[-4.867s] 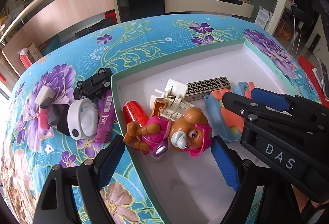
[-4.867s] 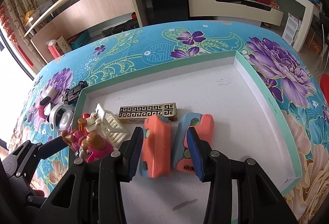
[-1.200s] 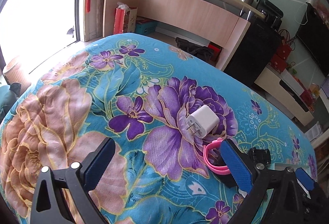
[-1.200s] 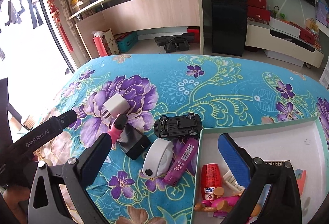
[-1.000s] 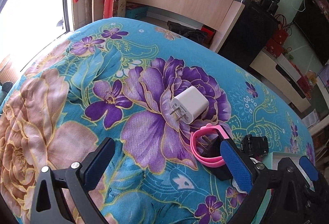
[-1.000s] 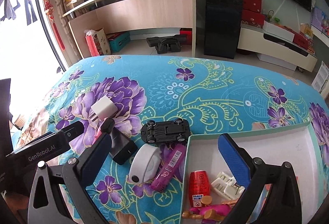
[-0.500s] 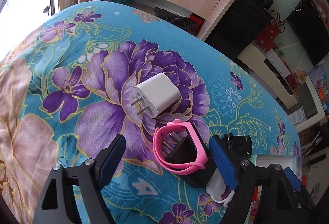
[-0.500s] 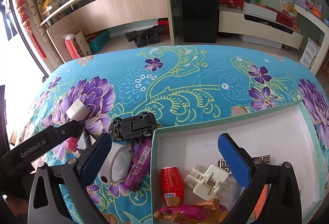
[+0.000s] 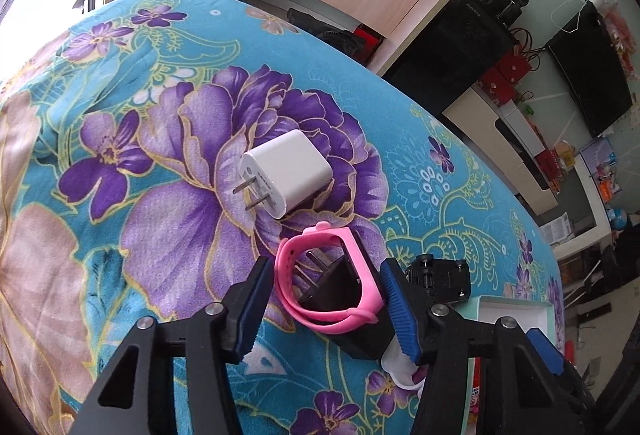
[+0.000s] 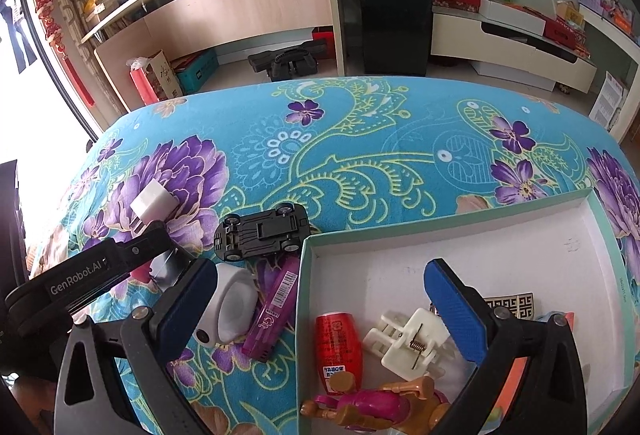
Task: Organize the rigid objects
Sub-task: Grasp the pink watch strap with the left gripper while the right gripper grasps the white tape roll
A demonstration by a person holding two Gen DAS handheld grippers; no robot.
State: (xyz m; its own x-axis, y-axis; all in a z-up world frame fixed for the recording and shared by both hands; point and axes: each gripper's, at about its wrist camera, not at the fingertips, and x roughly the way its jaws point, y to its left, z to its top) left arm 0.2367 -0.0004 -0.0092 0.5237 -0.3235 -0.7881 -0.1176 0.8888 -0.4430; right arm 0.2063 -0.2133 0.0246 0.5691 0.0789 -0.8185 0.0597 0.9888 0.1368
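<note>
A pink wristband (image 9: 362, 271) is looped around a black plug adapter (image 9: 360, 335) on the flowered cloth. My left gripper (image 9: 326, 309) straddles both and its jaws are closing. A thin gap shows at the left pad (image 9: 252, 311), while the right pad (image 9: 400, 315) is at the adapter's side. A white charger (image 9: 286, 173) lies just beyond. My right gripper (image 10: 320, 307) hangs wide open and empty over the near left corner of the teal-rimmed box (image 10: 440, 219).
Beside the box lie a black toy car (image 10: 262, 231), a white round case (image 10: 234, 305) and a purple lighter (image 10: 274, 309). Inside the box are a red bottle (image 10: 338, 339), a white clip (image 10: 408, 339), a pink pup figure (image 10: 376, 407) and a patterned bar (image 10: 510, 305).
The left gripper came forward and down over the pink wristband and black adapter, and its jaws narrowed around them. The right gripper drifted right, over the box corner.
</note>
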